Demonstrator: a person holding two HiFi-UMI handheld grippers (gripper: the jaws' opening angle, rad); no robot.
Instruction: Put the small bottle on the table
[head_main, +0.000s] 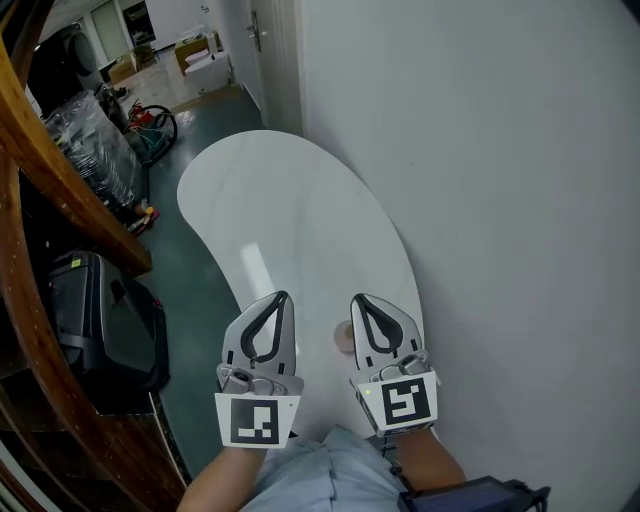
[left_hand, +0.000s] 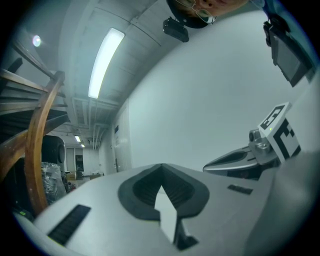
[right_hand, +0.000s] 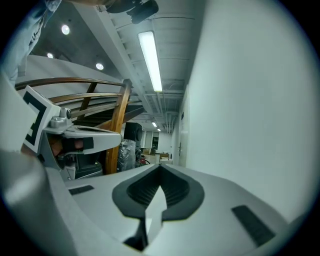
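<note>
Judging by its size, the small pale pinkish bottle (head_main: 343, 338) was probably light and rigid, easy to topple, and best pinched across its body below the top. Only a rounded pinkish patch of it showed, at lower centre of the head view. It was apparently resting on the white curved table (head_main: 270, 200), half hidden beside the right gripper (head_main: 357, 298). That claw and the left gripper (head_main: 282, 296) both had their jaws pressed together on nothing.

I'm in a cluttered office hall: wooden stair rail (head_main: 75, 185) left of my left gripper (head_main: 283, 296), wrapped goods (head_main: 90, 140) and cardboard boxes (head_main: 195, 48) ahead, tube light (right_hand: 150, 60) overhead.
</note>
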